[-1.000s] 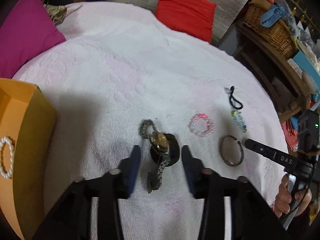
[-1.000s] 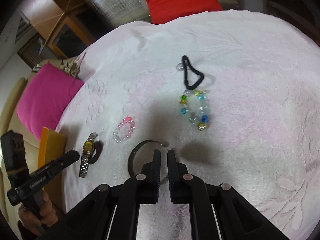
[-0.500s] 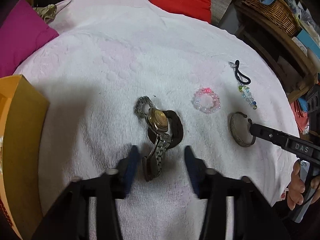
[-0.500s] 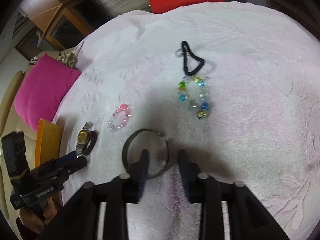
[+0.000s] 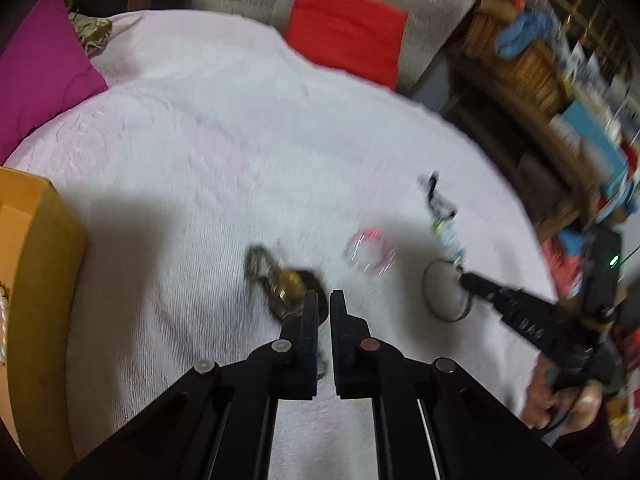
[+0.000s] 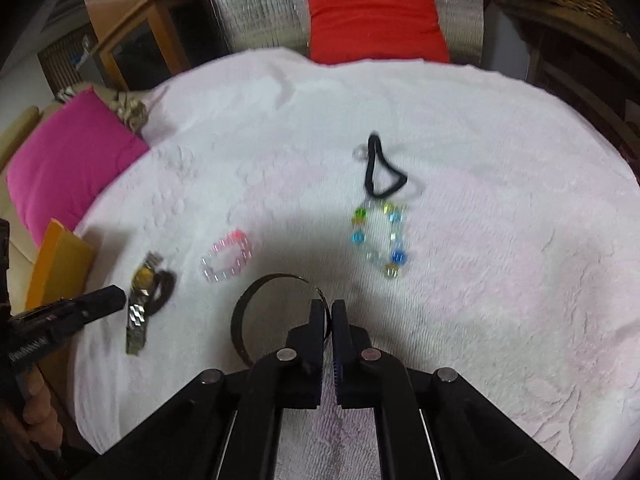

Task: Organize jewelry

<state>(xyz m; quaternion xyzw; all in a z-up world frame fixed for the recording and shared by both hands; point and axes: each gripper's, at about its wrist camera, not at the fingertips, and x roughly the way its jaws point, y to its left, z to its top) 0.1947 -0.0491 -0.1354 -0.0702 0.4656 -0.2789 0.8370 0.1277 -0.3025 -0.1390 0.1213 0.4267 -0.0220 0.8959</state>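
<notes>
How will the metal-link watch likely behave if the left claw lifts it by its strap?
The watch has a jointed metal-link band, so it will probably sag and dangle rather than hold shape. The round gold case looks like the heaviest part, so it may swing. Shiny links could slip between the pads of the left claw, which is nearly closed beside it; whether anything is gripped is unclear.

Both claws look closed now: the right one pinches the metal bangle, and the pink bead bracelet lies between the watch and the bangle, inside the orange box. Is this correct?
One detail is wrong: the pink bead bracelet lies on the white cloth, not inside the orange box, as the right wrist view shows.
</notes>
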